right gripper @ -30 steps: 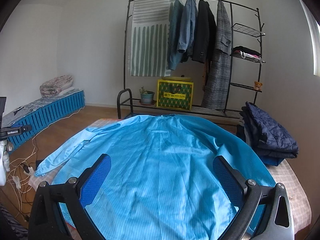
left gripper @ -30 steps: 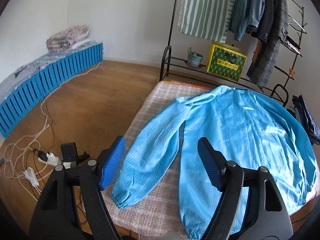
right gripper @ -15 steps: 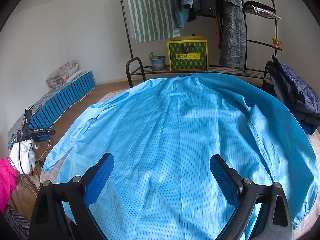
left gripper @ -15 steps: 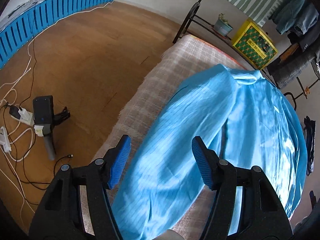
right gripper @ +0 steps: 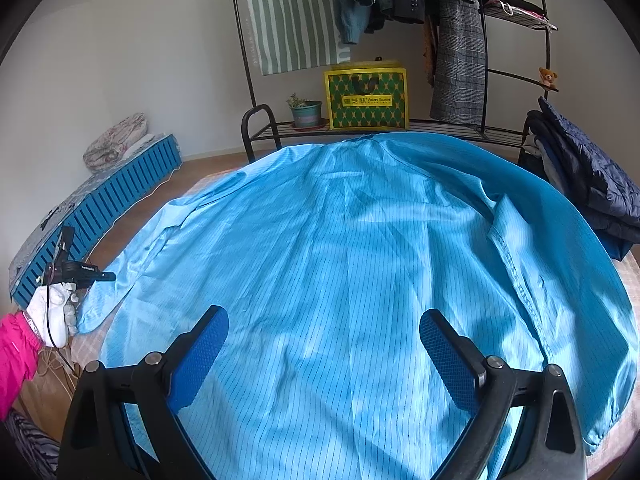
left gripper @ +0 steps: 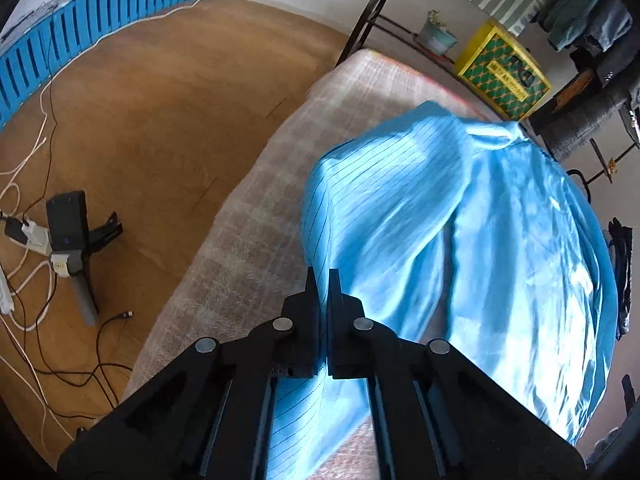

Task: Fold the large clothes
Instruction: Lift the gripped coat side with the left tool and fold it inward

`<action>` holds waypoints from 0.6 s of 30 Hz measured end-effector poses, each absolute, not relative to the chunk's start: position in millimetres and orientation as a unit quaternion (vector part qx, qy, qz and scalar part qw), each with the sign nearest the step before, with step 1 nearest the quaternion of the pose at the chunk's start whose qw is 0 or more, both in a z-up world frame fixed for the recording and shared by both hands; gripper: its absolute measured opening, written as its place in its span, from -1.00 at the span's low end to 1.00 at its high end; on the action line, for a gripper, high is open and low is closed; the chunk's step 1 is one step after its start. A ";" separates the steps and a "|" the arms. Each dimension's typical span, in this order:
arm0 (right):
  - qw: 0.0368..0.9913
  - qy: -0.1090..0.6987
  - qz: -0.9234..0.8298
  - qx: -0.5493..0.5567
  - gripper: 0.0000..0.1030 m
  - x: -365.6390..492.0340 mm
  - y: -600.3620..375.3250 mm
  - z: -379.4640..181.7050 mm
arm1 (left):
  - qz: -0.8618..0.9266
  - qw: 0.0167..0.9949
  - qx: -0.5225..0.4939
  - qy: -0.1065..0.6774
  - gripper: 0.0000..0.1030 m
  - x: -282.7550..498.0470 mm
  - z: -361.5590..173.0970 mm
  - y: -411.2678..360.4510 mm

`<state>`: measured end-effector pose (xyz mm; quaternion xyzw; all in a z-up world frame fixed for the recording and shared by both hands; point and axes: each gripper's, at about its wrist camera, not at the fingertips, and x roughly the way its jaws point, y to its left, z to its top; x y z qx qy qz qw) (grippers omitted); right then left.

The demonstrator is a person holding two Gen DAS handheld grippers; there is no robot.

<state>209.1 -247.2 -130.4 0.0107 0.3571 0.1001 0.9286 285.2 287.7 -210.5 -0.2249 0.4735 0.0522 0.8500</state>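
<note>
A large light-blue pinstriped garment (right gripper: 340,260) lies spread flat on a table under a checked cloth (left gripper: 248,240). My left gripper (left gripper: 323,280) is shut on its left sleeve (left gripper: 360,208), near the table's left edge. The cloth is pinched between the pads and the sleeve rises in a fold ahead of them. In the right wrist view a white-gloved hand (right gripper: 52,312) with a pink cuff holds that gripper (right gripper: 106,277) at the sleeve's end. My right gripper (right gripper: 324,344) hovers open over the garment's lower body, with nothing between its blue pads.
Behind the table stands a black clothes rack (right gripper: 480,60) with hanging coats, a yellow-green bag (right gripper: 366,96) and a potted plant (right gripper: 306,112). Folded dark clothes (right gripper: 580,176) are stacked at the table's right. On the floor to the left lie cables, a black device (left gripper: 68,220) and a blue slatted mattress (left gripper: 100,24).
My left gripper came down over the sleeve and its jaws closed on it; the sleeve now bunches upward. My right gripper sank toward the garment and stays open.
</note>
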 end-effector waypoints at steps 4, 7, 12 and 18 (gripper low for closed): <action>0.925 0.365 0.107 0.004 0.85 206.4 -243.4 -132.9 | 0.011 0.893 -0.179 0.413 -1.00 268.8 -146.2 250.2; 0.918 0.382 0.110 0.011 0.74 209.7 -244.0 -136.6 | -0.048 0.913 -0.138 0.382 -1.00 245.0 -105.1 203.2; 0.907 0.404 0.114 0.033 0.59 214.6 -249.9 -142.1 | -0.145 0.903 -0.035 0.402 -1.00 208.0 -97.4 109.8; 0.909 0.400 0.112 0.030 0.59 208.6 -252.4 -141.1 | -0.200 0.866 -0.004 0.459 -0.61 167.8 -125.7 64.2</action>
